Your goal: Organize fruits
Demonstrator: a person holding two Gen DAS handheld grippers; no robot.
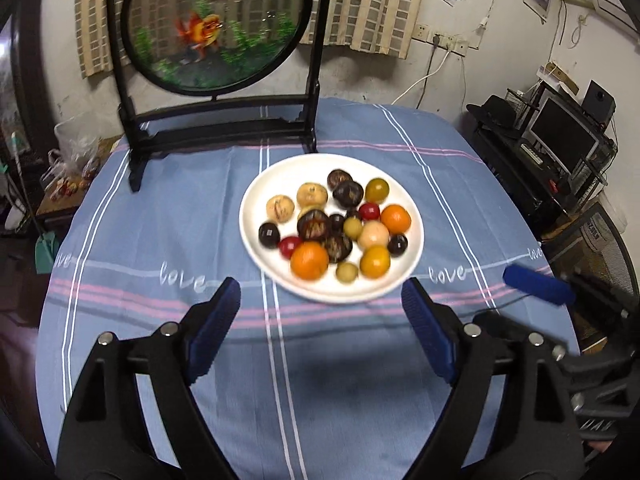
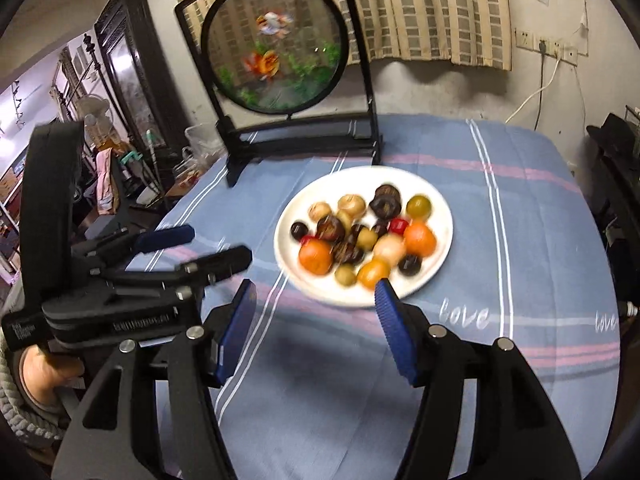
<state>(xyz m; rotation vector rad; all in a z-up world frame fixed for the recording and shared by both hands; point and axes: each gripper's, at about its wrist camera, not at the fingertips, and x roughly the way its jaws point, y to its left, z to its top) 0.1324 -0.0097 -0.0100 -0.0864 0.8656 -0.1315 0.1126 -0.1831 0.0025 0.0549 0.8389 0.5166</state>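
Both tongs — left (image 1: 322, 292), right (image 2: 316, 294) — wide, empty; tablecloth (image 1: 360, 380) reads "love".

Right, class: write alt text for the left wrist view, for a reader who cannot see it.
A white plate of small mixed fruits sits on a blue striped tablecloth. The open left tongs hover just short of it, empty. A round goldfish screen stands behind.
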